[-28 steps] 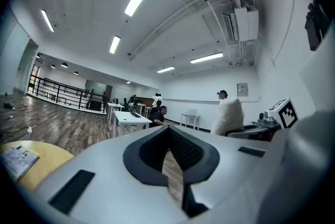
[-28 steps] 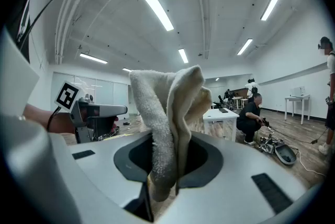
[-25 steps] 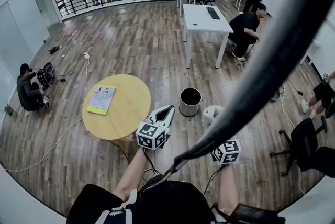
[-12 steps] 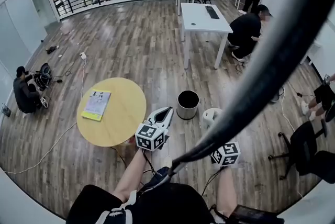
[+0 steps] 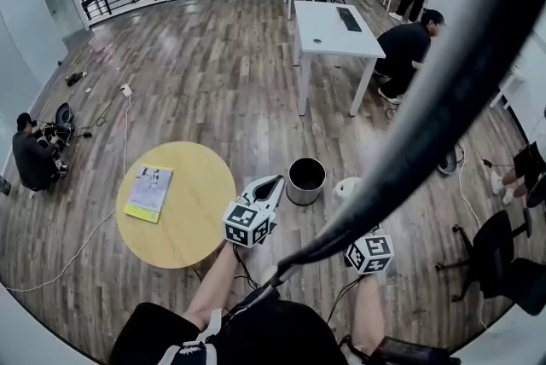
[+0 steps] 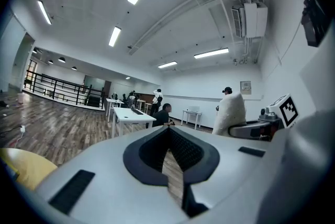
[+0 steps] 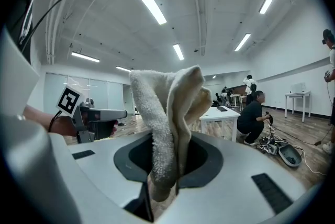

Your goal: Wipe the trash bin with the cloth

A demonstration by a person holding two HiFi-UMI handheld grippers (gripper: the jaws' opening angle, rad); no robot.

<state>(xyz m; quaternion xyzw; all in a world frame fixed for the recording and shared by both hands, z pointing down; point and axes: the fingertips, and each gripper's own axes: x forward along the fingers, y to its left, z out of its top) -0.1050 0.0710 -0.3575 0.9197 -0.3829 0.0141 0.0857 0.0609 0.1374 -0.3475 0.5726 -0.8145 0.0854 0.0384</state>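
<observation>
The right gripper (image 7: pixel 163 168) pinches a cream cloth (image 7: pixel 168 113). The left gripper (image 6: pixel 168 150) has its jaws pressed together. A trash bin (image 5: pixel 305 181) stands on the floor ahead.

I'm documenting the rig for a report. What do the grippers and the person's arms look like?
Both the left gripper and right gripper have pale grey shells, with black ridged pads lining wedge-shaped jaws. Each carries a cube of black-and-white square markers. Thin black cables run back along the forearms, which are unsleeved. The person wears a dark top.
</observation>
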